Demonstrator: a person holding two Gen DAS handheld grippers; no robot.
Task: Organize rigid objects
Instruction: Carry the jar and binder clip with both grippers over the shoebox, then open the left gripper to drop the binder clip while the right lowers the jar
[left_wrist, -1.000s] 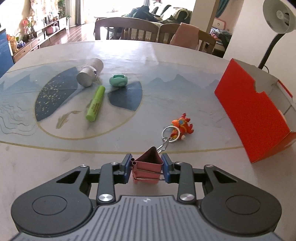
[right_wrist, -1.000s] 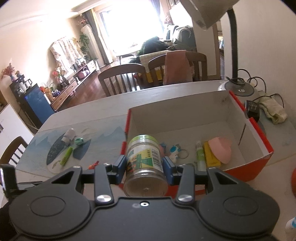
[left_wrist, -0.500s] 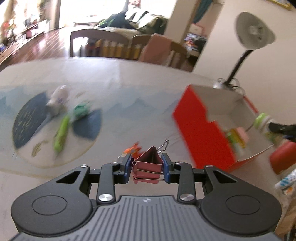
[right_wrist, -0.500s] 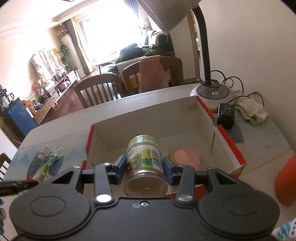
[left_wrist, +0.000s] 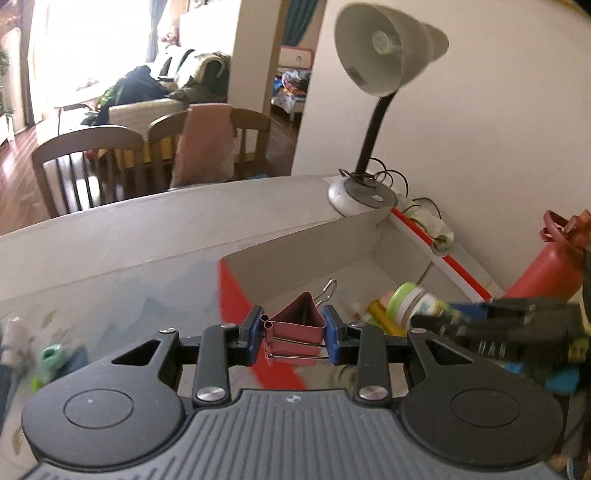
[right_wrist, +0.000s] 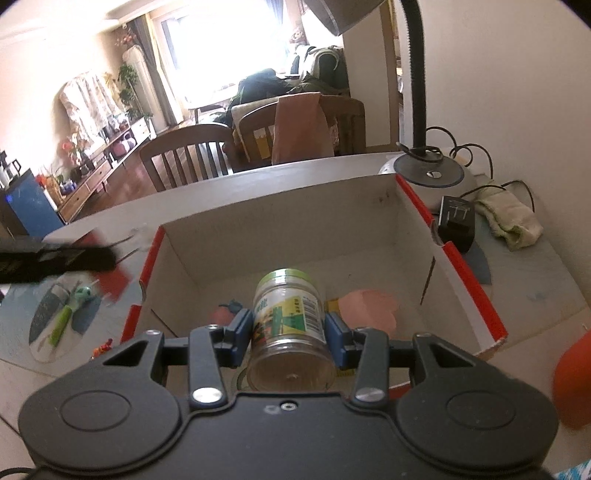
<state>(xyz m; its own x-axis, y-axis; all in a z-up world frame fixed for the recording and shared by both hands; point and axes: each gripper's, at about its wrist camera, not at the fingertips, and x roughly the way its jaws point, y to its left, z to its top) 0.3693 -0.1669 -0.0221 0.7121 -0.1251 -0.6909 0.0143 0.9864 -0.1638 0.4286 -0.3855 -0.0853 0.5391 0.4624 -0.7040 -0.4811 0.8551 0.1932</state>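
Observation:
My left gripper (left_wrist: 294, 334) is shut on a pink binder clip (left_wrist: 295, 328), held up over the near left corner of the red box (left_wrist: 236, 295). My right gripper (right_wrist: 289, 328) is shut on a clear jar with a green lid (right_wrist: 286, 314), tipped forward above the open white inside of the red box (right_wrist: 280, 221). The left wrist view shows that same jar (left_wrist: 413, 304) with the right gripper (left_wrist: 436, 317) over the box's right half. A pink flat object (right_wrist: 369, 306) and a yellow item (left_wrist: 380, 314) lie in the box.
A desk lamp (left_wrist: 373, 122) stands behind the box, with a black adapter (right_wrist: 456, 218) and a rag (right_wrist: 511, 218) beside it. A red bottle (left_wrist: 546, 269) stands right of the box. A green marker (right_wrist: 61, 325) and a teal item (right_wrist: 83, 293) lie on the mat at left.
The left gripper has swung up and to the right with the clip, from over the mat to the box's corner. The right gripper has moved forward and lower over the box with the jar.

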